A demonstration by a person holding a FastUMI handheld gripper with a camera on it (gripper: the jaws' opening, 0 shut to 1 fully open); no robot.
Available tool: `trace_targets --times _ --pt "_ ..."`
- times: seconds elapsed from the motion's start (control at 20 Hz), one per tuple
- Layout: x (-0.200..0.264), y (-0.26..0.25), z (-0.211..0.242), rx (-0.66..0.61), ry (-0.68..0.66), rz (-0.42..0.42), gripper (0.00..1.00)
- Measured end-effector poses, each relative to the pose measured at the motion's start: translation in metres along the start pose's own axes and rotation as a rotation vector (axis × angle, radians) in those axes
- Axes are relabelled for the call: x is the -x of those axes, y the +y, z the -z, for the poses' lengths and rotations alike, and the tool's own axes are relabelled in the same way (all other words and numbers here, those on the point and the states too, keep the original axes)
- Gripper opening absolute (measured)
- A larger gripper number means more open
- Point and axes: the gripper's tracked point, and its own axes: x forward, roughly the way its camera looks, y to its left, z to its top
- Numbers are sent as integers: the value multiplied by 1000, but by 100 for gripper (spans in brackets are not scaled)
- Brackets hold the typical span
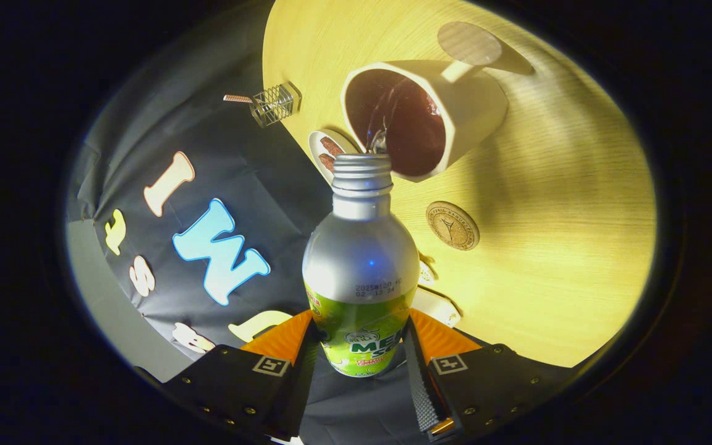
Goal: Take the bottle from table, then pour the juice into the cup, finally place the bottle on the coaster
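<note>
My gripper (359, 358) is shut on the bottle (361, 259), a silver metal bottle with a green label and an open threaded neck. The bottle is tipped, and its mouth sits at the rim of the white cup (455, 117) just beyond it. A thin stream of clear liquid runs from the mouth into the cup, whose inside looks dark. A round brown coaster (452, 225) lies flat on the pale wooden table (566, 247), beside the bottle's shoulder and a little nearer to me than the cup.
A small white dish (328, 151) with brown pieces sits next to the cup. A little wire rack (275, 104) stands at the table's edge near the black cloth wall. A round grey disc (468, 43) lies beyond the cup's handle.
</note>
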Motion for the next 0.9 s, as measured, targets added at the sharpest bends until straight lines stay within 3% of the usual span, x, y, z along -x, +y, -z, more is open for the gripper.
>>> trace_targets --times 0.9 --pt "20 -4 9 -52 31 52 68"
